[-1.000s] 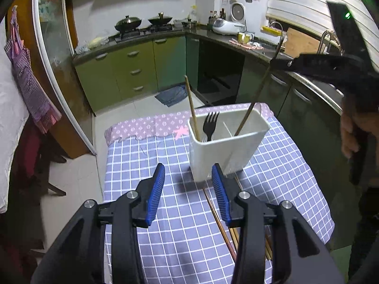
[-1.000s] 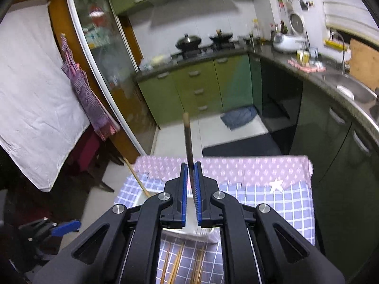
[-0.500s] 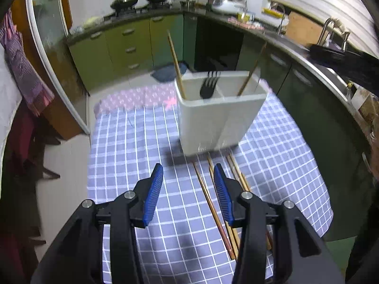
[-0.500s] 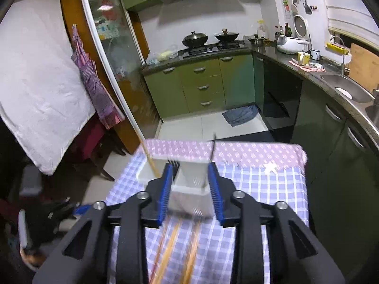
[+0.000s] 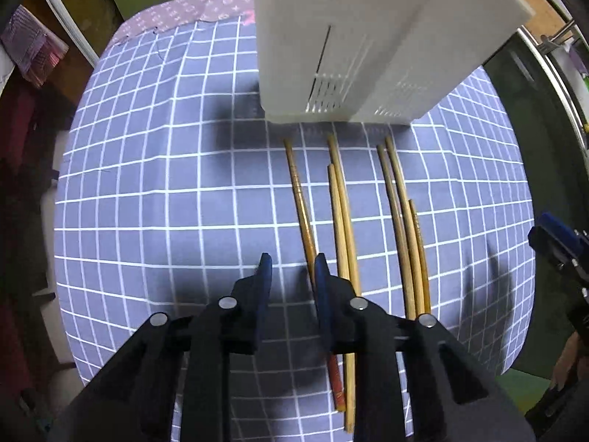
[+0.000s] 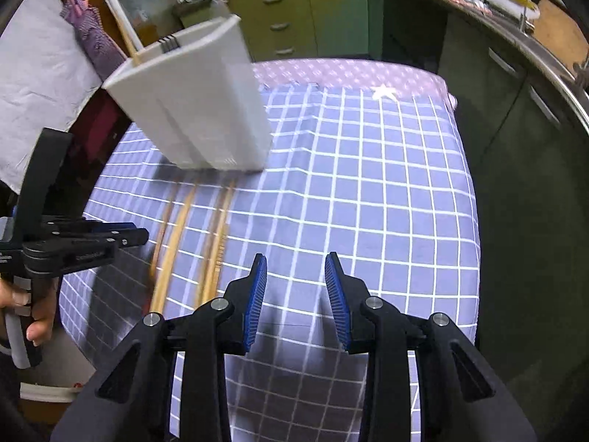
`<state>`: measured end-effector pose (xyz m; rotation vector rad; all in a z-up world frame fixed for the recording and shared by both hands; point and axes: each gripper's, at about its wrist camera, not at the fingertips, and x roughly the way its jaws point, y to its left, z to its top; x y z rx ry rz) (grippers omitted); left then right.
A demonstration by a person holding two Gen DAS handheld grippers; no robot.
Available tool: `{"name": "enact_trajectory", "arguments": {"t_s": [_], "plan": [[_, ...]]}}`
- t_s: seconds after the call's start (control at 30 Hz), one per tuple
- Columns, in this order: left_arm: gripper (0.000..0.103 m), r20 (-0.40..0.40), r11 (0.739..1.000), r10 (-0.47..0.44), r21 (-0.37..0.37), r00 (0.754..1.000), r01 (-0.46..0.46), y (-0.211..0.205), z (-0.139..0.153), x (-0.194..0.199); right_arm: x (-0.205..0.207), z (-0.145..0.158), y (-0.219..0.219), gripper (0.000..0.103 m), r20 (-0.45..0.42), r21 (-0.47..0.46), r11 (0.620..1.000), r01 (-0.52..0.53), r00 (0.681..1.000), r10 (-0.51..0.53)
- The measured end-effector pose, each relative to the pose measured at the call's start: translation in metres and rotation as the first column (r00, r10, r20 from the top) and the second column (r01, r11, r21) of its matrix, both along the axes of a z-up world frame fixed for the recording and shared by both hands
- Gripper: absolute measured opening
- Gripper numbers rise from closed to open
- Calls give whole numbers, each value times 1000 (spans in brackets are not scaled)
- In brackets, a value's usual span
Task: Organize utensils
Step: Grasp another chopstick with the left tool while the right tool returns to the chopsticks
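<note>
A white utensil holder [image 5: 368, 37] stands at the far side of the checked tablecloth [image 5: 165, 202]; it also shows in the right wrist view [image 6: 198, 110] with a chopstick [image 6: 127, 40] sticking out. Several wooden chopsticks [image 5: 344, 213] lie on the cloth in front of it, blurred in the right wrist view [image 6: 217, 228]. My left gripper [image 5: 292, 272] is open and empty, low over the cloth, its right finger over the leftmost chopstick [image 5: 300, 202]. My right gripper [image 6: 296, 280] is open and empty, right of the chopsticks.
Green kitchen cabinets [image 6: 313, 11] and a dark counter with a sink [image 6: 515, 29] run behind and right of the table. The left gripper and the hand holding it [image 6: 55, 243] show at the table's left edge in the right wrist view. The cloth's right half [image 6: 386, 184] is bare.
My right gripper let go of the chopstick into the holder, opened, and came down toward the table. My left gripper dropped low over the chopsticks on the cloth.
</note>
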<state>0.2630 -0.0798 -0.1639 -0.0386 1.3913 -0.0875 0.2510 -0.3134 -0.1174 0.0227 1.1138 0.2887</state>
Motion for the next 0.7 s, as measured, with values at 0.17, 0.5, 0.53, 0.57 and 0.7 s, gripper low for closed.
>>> {"name": "enact_trajectory", "arguments": {"t_s": [0.17, 0.5, 0.53, 0.57, 0.7], "plan": [[22, -42, 1000, 12, 14, 999, -11, -8, -11, 10, 3, -8, -5, 34, -24, 8, 1000, -4, 1000, 4], [16, -80, 998, 12, 58, 997, -7, -20, -23, 18, 4, -5, 0, 34, -24, 15, 999, -28, 999, 28], [16, -79, 998, 10, 61, 997, -5, -21, -23, 19, 4, -6, 0, 34, -25, 13, 999, -29, 999, 29], [16, -78, 998, 9, 64, 997, -4, -22, -23, 18, 3, -6, 0, 34, -26, 12, 999, -30, 999, 30], [9, -78, 998, -3, 69, 997, 8, -32, -24, 21, 2, -9, 2, 34, -39, 4, 999, -37, 999, 38]]}}
